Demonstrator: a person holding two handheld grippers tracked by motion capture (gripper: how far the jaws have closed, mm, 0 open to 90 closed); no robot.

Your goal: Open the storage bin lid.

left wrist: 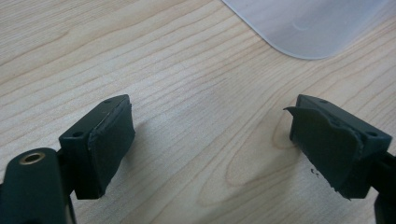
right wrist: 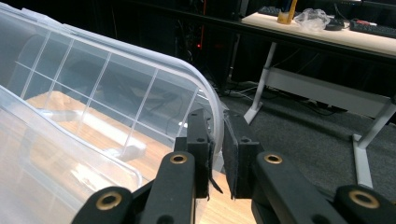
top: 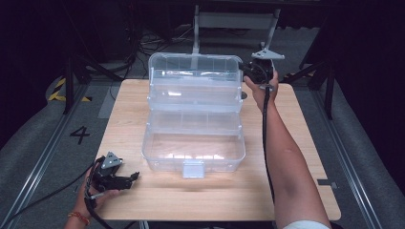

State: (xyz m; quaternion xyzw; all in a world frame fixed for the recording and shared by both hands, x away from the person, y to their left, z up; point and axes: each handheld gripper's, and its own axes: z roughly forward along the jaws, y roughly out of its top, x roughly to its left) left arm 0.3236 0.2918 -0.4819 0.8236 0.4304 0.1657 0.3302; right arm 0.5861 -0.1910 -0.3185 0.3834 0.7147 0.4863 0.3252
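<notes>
A clear plastic box (top: 193,160) stands open in the middle of the wooden table (top: 296,143), its tiered tray (top: 193,93) swung back and its lid (top: 193,64) upright at the far side. My right gripper (top: 246,70) is at the lid's far right corner. In the right gripper view it (right wrist: 217,135) is shut on the lid's rim (right wrist: 116,88), which runs between the pads. My left gripper (top: 136,176) rests low at the table's front left, open, with bare wood between its pads (left wrist: 210,126). A corner of the box (left wrist: 308,23) lies ahead of it.
The box has a front latch (top: 193,168) facing me. A black cable (top: 265,138) runs along my right forearm. Beyond the table stand a white desk frame (top: 234,21) and dark stands. The floor on the left has a rail and a "4" mark (top: 79,135).
</notes>
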